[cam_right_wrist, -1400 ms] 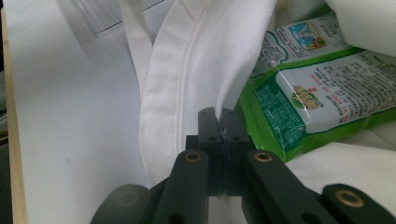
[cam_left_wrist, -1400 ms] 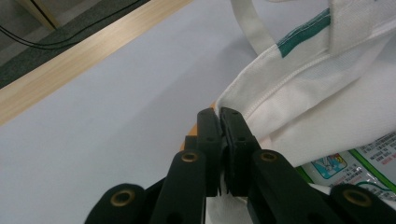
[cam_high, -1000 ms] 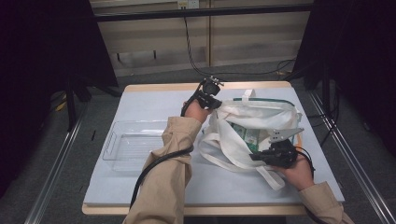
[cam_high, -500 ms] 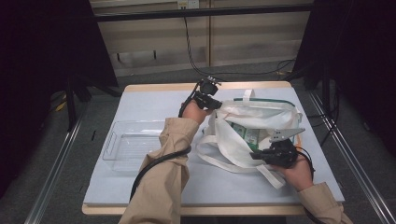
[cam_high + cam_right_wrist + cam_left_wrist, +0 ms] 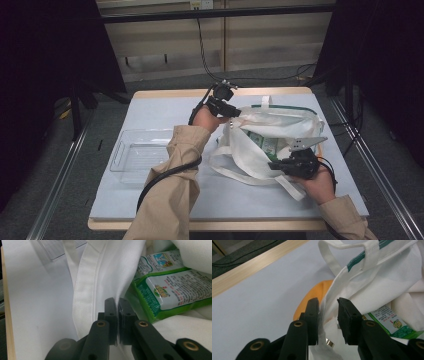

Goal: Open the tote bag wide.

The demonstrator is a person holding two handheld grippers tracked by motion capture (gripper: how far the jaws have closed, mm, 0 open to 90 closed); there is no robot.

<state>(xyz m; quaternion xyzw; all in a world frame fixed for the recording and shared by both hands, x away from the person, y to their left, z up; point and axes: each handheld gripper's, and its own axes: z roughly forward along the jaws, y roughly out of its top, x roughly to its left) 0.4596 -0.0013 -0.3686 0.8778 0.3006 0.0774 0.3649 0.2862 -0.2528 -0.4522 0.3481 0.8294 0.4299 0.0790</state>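
The left hand-held gripper point(image 5: 328, 307) is standing with its jaws apart; they have just been opening, and the rim of the white fabric tote bag with green trim point(image 5: 372, 287) is hanging loosely between them, brushing one pad. The right hand-held gripper point(image 5: 117, 312) is clamping together on the bag's near edge. Just beyond its jaws, a green printed snack packet point(image 5: 172, 287) is lying inside the bag. The bag is sitting on the pale blue counter point(image 5: 165, 112), between both grippers.

The left gripper point(image 5: 328, 312) has just been opening its jaws, the white tote bag's point(image 5: 372, 282) rim loose between them.
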